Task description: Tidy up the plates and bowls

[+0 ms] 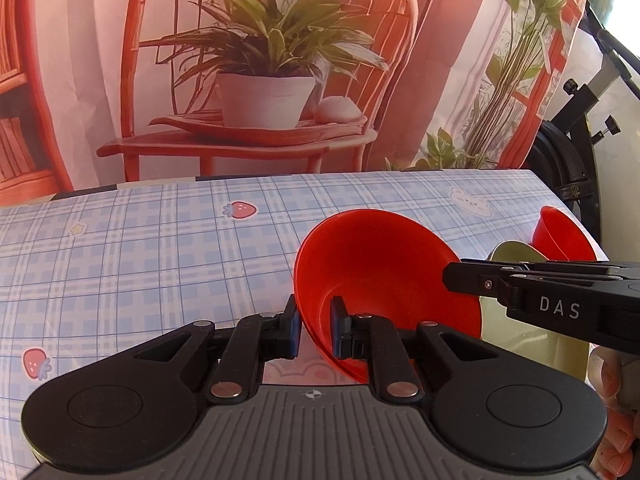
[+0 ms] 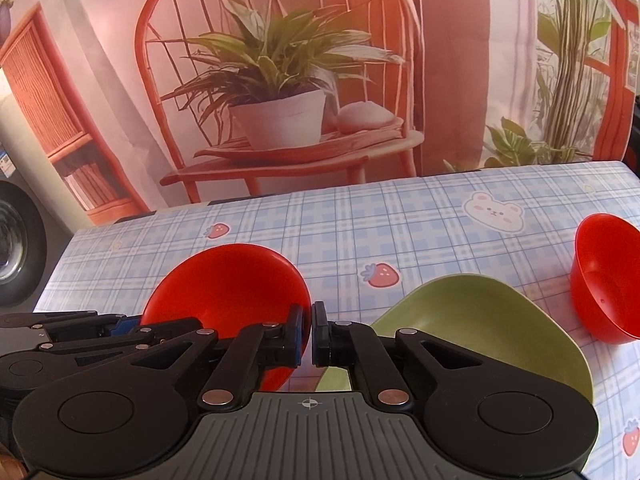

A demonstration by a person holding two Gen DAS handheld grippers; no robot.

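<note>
A: So, nearest first: the left gripper (image 1: 315,330) has the rim of the big red bowl (image 1: 380,276) between its fingers, one pad outside the wall and one inside. It's pinching that rim, and the bowl hangs tilted with its mouth towards the camera.

B: And the right gripper (image 2: 312,334)?

A: From its own camera its jaws look pressed nearly together on the other edge of the same red bowl, by my reading. I'd guess both hold it so it can be steered without swinging.

B: What's inside the bowl?

A: Nothing that I can see.

B: Next to it?

A: Just right of the red bowl is a green bowl (image 2: 488,332), also empty. It probably sits there as the base of a stack, though I can't tell whether the two touch.

B: Further out?

A: Well right of the red bowl, a smaller red bowl (image 2: 606,280) stands near the edge of the checked tablecloth (image 2: 360,224), nothing in it. Beyond is a printed backdrop (image 2: 280,80).

B: Plates?

A: None in view.
</note>
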